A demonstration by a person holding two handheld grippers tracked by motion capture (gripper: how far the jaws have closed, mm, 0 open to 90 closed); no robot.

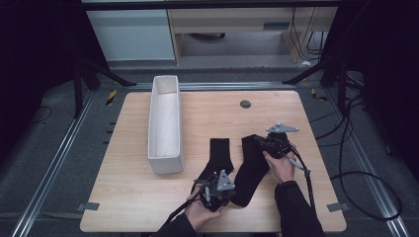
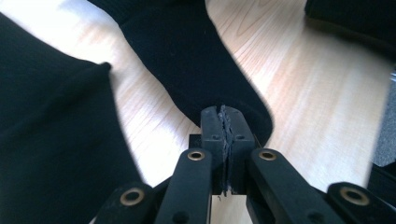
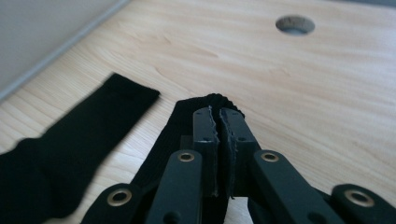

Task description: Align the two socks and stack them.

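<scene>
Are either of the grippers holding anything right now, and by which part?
Both grip the same black sock: the left gripper is shut on its toe end, the right gripper on its cuff edge.

The two socks are plain black: one sock [image 1: 251,170] and the other sock [image 1: 216,160]. The surface [image 1: 212,106] is light brown wood with wavy grain lines and a small grey round spot [image 1: 245,103]. The long box [image 1: 165,123] is white. The fingers [image 3: 205,135] are black.
</scene>
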